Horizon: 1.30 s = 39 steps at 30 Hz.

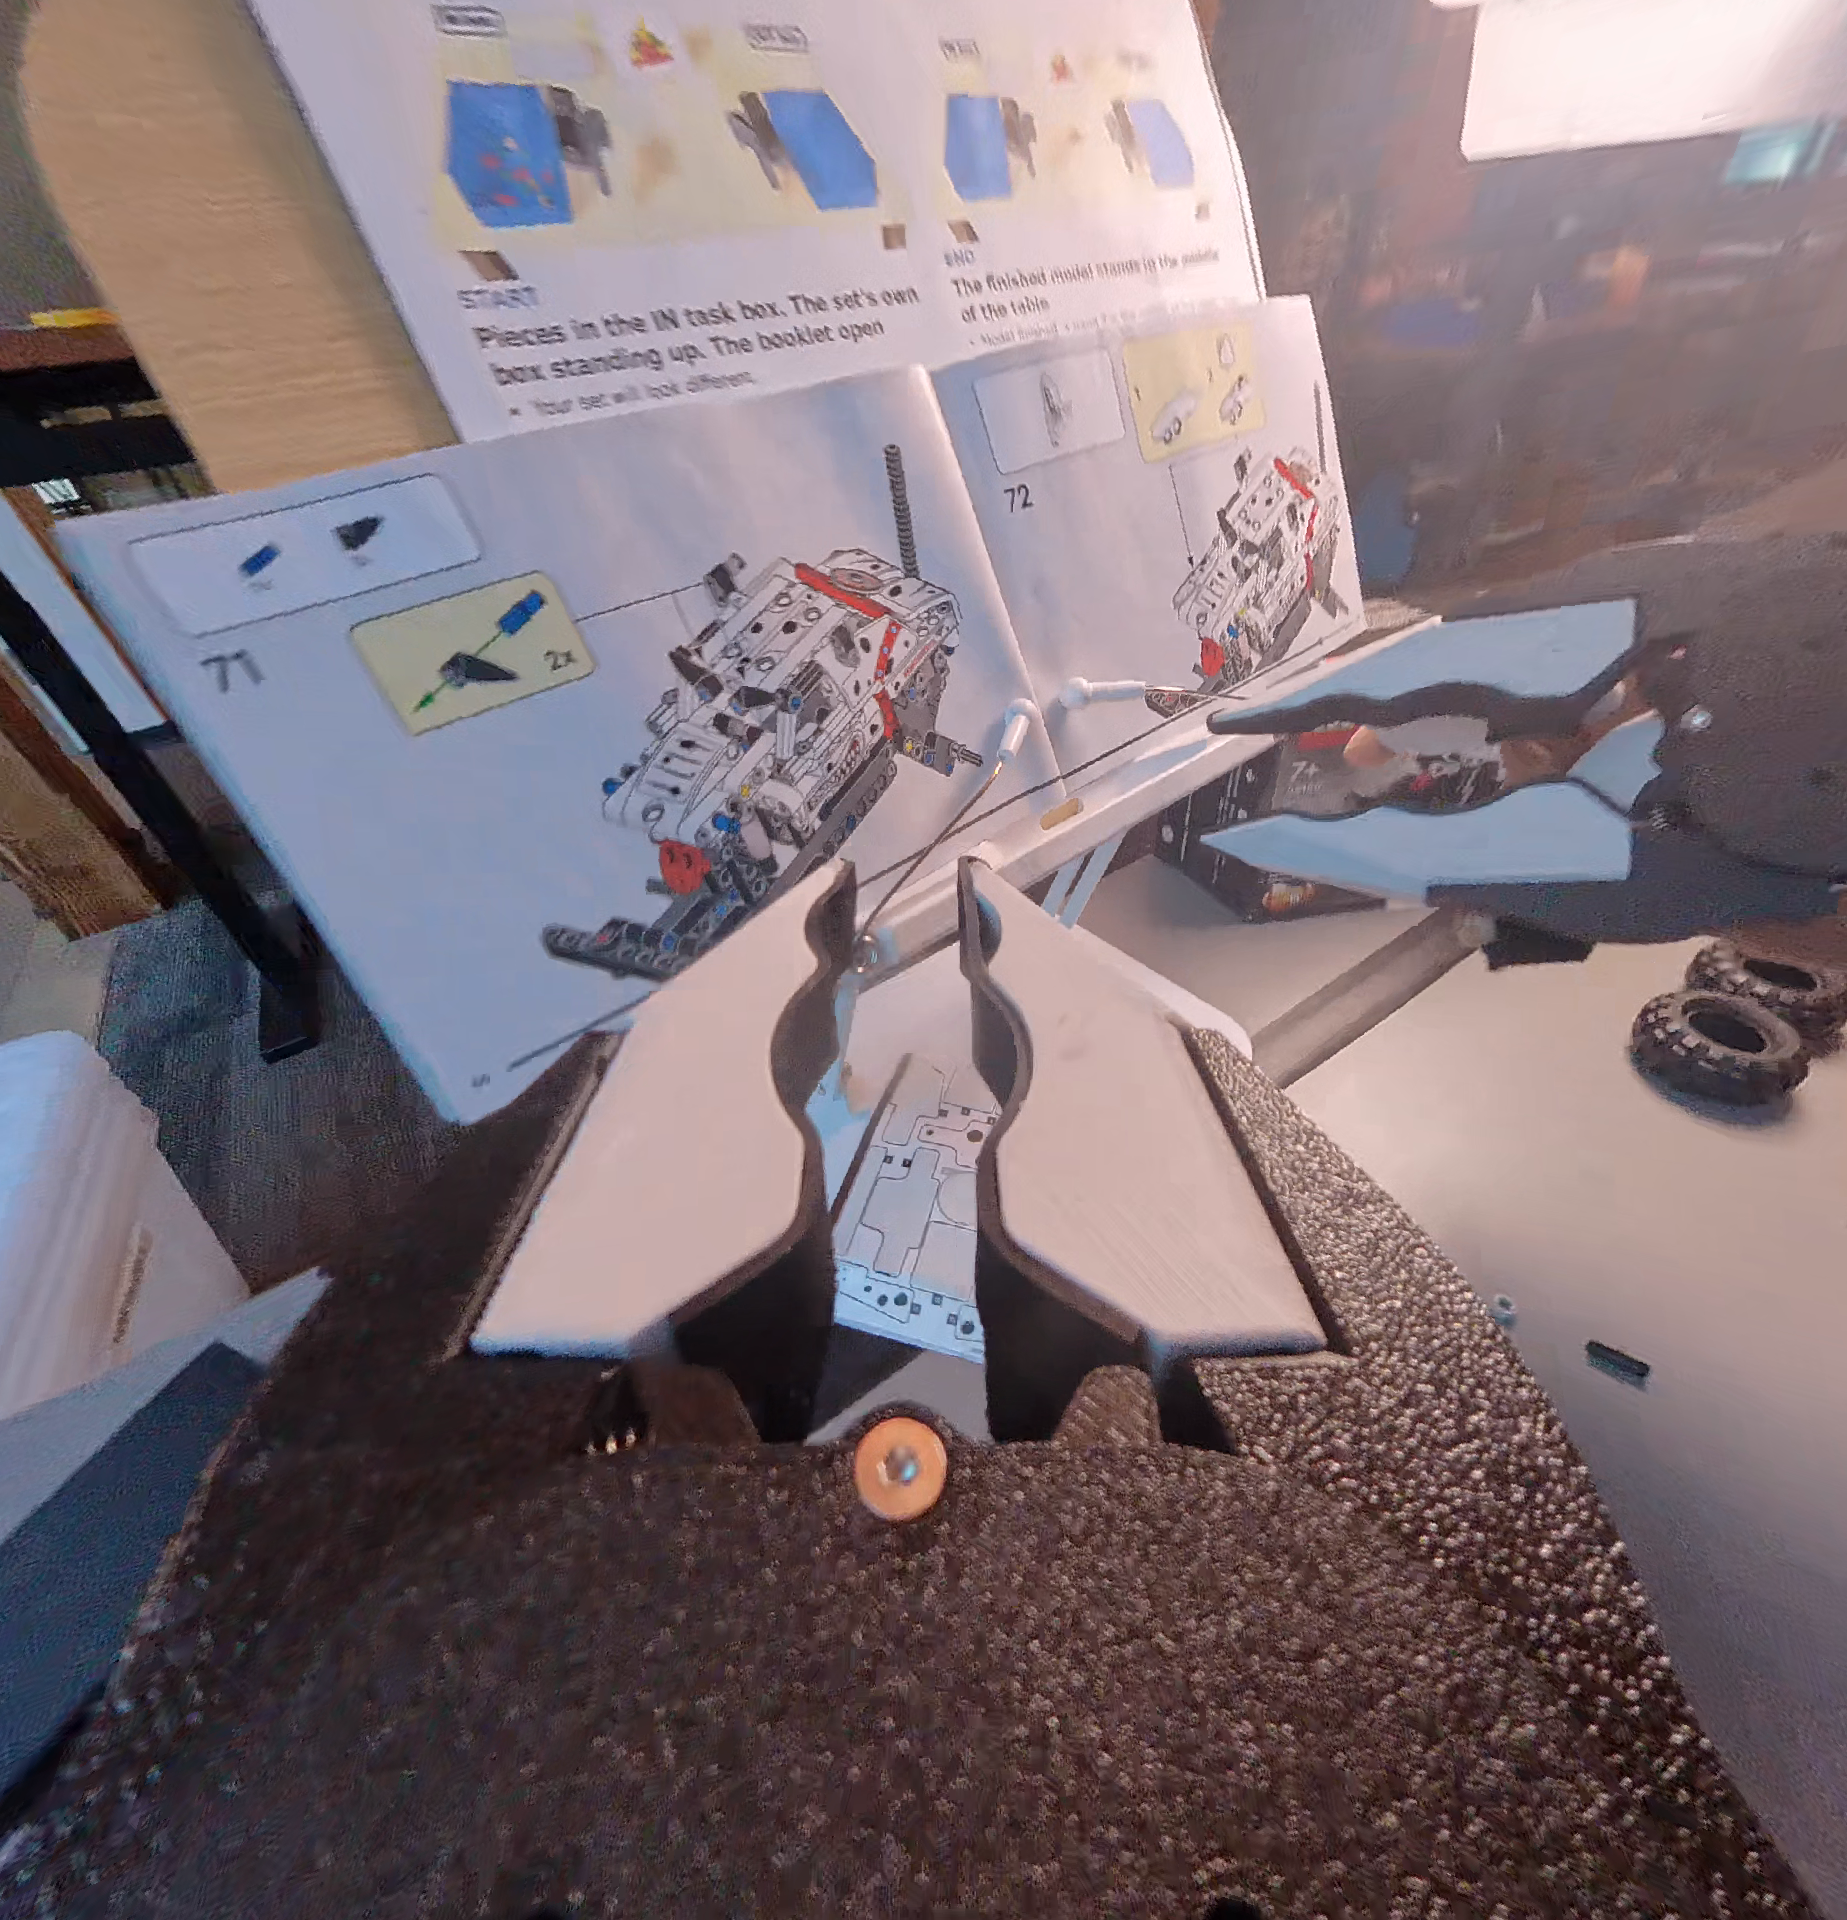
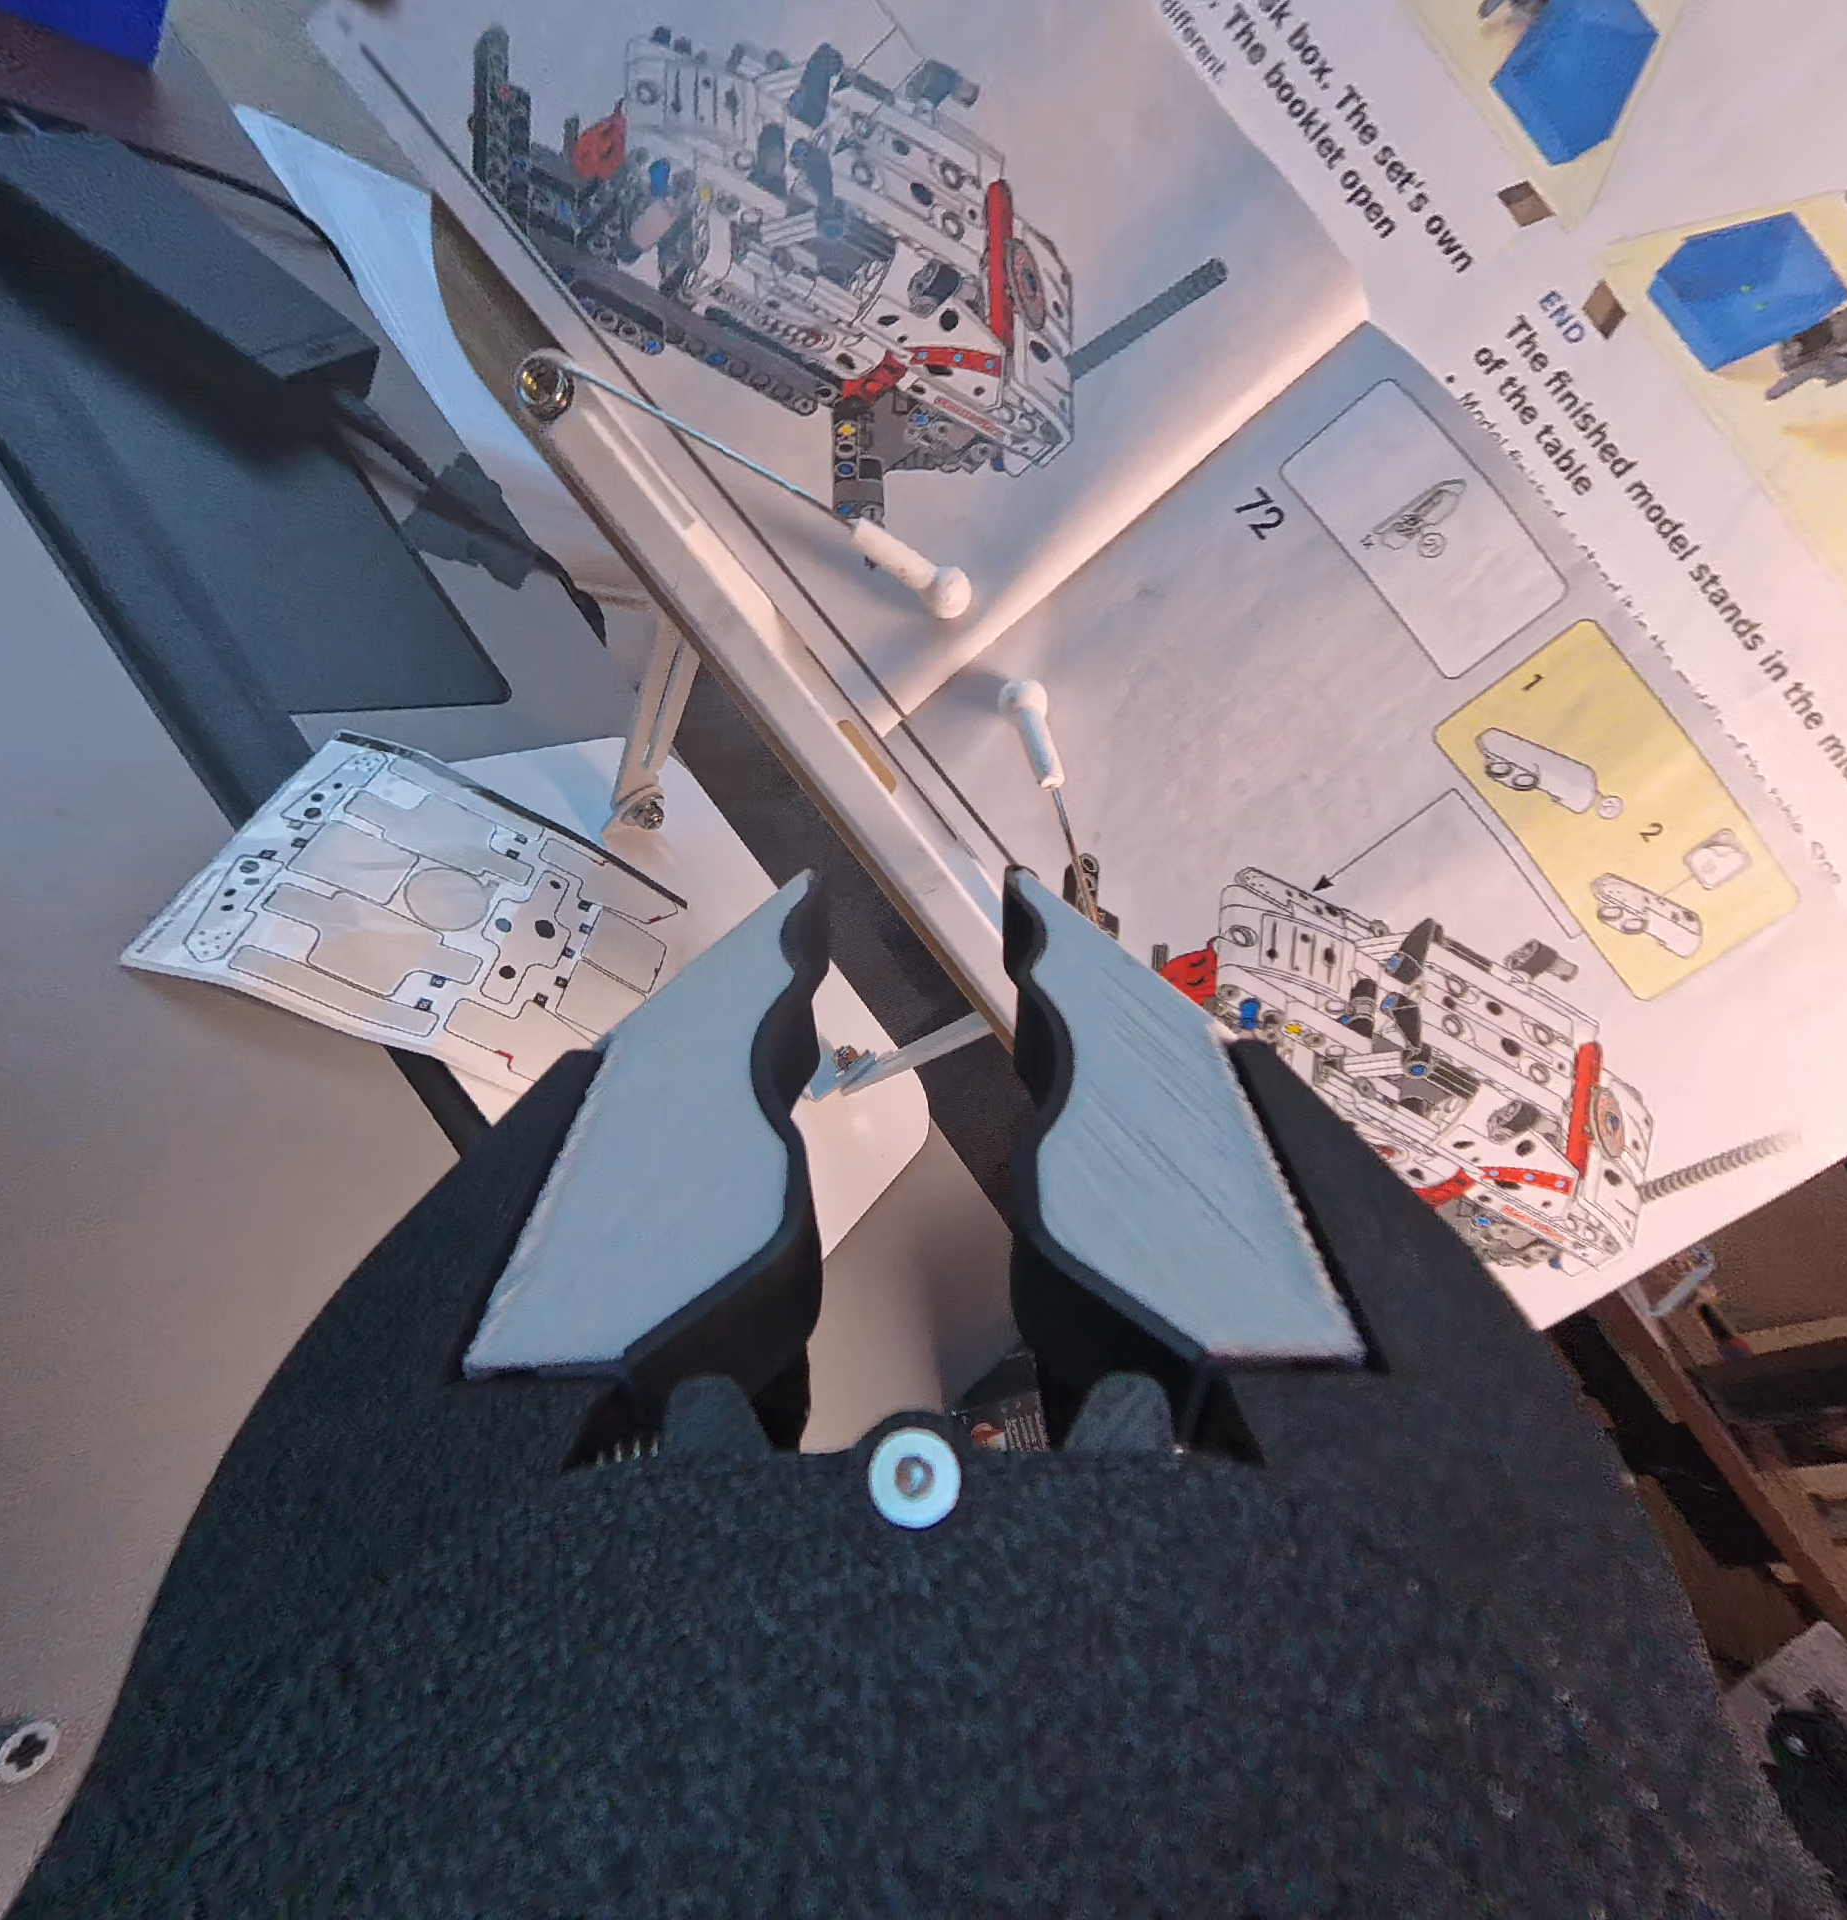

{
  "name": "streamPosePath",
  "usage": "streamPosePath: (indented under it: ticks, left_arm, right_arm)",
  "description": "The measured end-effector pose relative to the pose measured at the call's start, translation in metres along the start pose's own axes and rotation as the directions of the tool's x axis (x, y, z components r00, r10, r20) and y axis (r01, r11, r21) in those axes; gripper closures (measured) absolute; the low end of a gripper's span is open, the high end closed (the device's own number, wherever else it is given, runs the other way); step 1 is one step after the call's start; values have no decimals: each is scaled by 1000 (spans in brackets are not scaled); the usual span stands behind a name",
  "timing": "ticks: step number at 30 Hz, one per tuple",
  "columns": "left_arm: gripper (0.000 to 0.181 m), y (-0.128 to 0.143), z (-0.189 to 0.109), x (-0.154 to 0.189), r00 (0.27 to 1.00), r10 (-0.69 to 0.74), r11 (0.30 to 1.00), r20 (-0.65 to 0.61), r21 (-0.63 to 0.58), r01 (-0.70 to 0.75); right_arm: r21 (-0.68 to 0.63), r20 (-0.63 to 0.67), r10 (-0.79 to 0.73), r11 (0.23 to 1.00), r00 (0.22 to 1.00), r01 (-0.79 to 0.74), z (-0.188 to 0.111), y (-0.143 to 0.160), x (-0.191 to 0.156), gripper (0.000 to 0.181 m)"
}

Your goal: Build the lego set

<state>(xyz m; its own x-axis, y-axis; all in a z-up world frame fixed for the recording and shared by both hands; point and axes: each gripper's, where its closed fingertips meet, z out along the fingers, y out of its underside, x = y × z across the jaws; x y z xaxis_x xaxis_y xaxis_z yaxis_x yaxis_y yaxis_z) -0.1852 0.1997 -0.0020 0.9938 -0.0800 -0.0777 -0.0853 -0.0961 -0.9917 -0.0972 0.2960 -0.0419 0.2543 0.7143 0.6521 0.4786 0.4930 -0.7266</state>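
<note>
Both grippers: I've got them up at the booklet (image 1: 628, 727), nothing gripped in either.
Booklet: open on its stand (image 2: 794, 665), dead ahead of both, long axis running along the ledge.
Left gripper (image 1: 906, 883): fingers parted a little, empty, tips just short of the ledge near a page clip (image 1: 1012, 727).
Right gripper (image 2: 914, 894): fingers parted a bit wider, straddling the ledge edge; touching or not, can't tell. Looks nearer the right-hand page.
Sticker sheet (image 2: 410, 914): flat on the table (image 1: 1521, 1195), under the stand.
Tyres (image 1: 1719, 1044): off to my right, well apart.
Guess: page turn next, right side's job.
</note>
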Motion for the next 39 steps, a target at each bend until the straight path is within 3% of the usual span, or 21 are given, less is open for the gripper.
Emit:
streamPosePath:
  ticks: [4, 7, 13, 19, 24, 27, 30, 33, 36, 39]
  left_arm:
    - [151, 7, -43, -8, 990, -119, 991, 70, 71, 114]
    - [151, 14, -67, -19, 982, -132, 988, 136, 94, 120]
    - [151, 24, -79, -35, 972, -126, 989, 201, 98, 107]
    - [151, 38, -75, -40, 971, -102, 994, 216, 61, 91]
    - [151, 45, -78, -45, 971, -90, 996, 222, 40, 83]
    - [152, 51, -79, -46, 978, -60, 998, 200, -8, 62]
    - [153, 62, -78, -35, 995, -73, 992, 65, -94, 79]
    - [151, 89, -83, -15, 993, -87, 964, -79, -258, 64]
    - [154, 115, -95, 15, 969, -122, 934, -214, -355, 39]
    - [154, 156, -97, 26, 975, -54, 884, -216, -464, -54]
  right_arm:
    - [-92, -72, -97, 992, 993, 90, 17, 16, 2, 144]
    - [-116, -166, -184, 979, 969, 167, 22, 14, 9, 160]
    - [-215, -250, -354, 928, 901, 305, 22, 13, 8, 164]
    - [-236, -239, -354, 924, 904, 300, 22, 13, 8, 164]
    - [-195, -221, -195, 969, 956, 152, 18, 12, 5, 159]
    - [-70, -104, 125, 989, 987, -133, -11, -9, -24, 135]
    - [-11, 138, 402, 914, 905, -405, -62, -32, -81, 128]
    - [-24, 301, 475, 871, 827, -491, -125, -36, -135, 133]
    - [-59, 376, 477, 868, 794, -493, -182, -18, -174, 142]
    - [-59, 410, 476, 865, 778, -498, -219, 0, -195, 153]
